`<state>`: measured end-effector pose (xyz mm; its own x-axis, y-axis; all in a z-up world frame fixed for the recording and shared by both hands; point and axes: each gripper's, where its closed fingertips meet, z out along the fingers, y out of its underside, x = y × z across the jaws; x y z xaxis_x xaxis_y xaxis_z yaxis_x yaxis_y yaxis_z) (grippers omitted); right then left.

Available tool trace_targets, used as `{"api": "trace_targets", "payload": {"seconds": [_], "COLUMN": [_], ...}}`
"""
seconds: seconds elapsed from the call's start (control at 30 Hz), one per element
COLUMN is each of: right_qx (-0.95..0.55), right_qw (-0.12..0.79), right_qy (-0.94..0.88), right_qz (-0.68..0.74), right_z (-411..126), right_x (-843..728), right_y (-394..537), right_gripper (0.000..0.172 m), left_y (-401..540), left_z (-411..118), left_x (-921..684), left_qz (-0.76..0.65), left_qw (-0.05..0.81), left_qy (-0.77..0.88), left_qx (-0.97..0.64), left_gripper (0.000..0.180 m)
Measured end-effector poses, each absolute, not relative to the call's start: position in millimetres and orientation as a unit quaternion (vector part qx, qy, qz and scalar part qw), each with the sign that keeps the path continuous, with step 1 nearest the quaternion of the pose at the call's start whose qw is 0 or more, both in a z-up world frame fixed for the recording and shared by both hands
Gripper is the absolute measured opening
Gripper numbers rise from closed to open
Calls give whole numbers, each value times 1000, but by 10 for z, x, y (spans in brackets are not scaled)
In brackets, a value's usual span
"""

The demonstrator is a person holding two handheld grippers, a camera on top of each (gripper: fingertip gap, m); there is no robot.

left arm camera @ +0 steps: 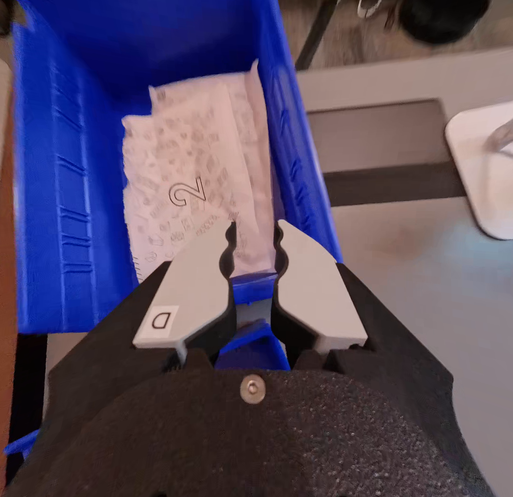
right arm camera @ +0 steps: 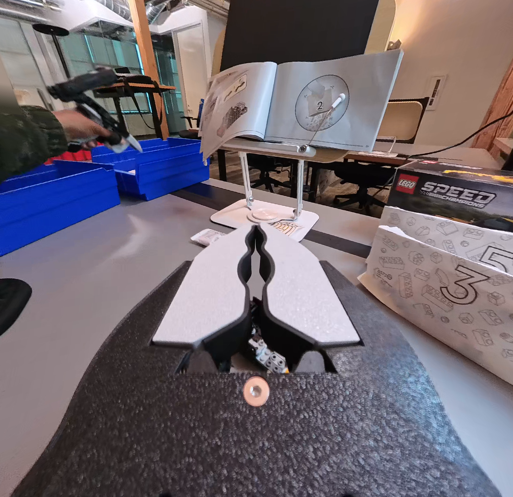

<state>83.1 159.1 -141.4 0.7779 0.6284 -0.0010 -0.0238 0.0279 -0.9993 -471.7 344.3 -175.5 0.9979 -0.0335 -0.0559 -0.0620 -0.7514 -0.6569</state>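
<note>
In the left wrist view my left gripper (left arm camera: 255, 225) is open above the near end of a blue bin (left arm camera: 69, 178). A torn white paper bag with printed brick drawings (left arm camera: 188, 164) lies inside the bin, below and beyond my fingertips, and the pads do not press on it. The right wrist view shows the left gripper (right arm camera: 130, 143) in a person's hand over the blue bins (right arm camera: 166, 175). My right gripper (right arm camera: 256, 228) is shut with its tips together and nothing between them, low over the grey table (right arm camera: 97, 261). Small grey bricks (right arm camera: 266, 356) lie on the table under it.
An open instruction booklet (right arm camera: 327, 103) rests on a white stand (right arm camera: 263, 217), whose base also shows in the left wrist view (left arm camera: 483, 172). A small white bag (right arm camera: 206, 237) and a sticker sheet (right arm camera: 288, 228) lie by the base. A toy box (right arm camera: 449, 192) and printed paper bags (right arm camera: 444, 289) stand at right. About 60 centimeters separates my left fingertips from my right.
</note>
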Motion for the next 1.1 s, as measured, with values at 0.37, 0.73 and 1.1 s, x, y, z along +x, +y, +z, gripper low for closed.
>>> {"api": "trace_targets", "payload": {"seconds": [0.37, 0.73, 1.1], "right_qx": [-664, -658, -635], "right_qw": [663, 663, 636], "right_qy": [-243, -251, -289], "right_qz": [244, 253, 329], "right_z": [-1586, -1587, -1410], "right_x": [798, 769, 483], "right_y": [1675, 1659, 1409], "right_gripper": [0, 0, 19], "left_y": [3625, 3588, 2169], "left_z": [-2446, -1124, 174], "left_x": [-4813, -4966, -3143], "left_qz": [19, 83, 175], "left_qw": [186, 366, 624], "left_qy": [51, 75, 291], "left_qx": [-981, -924, -704], "left_gripper": [29, 0, 1]}}
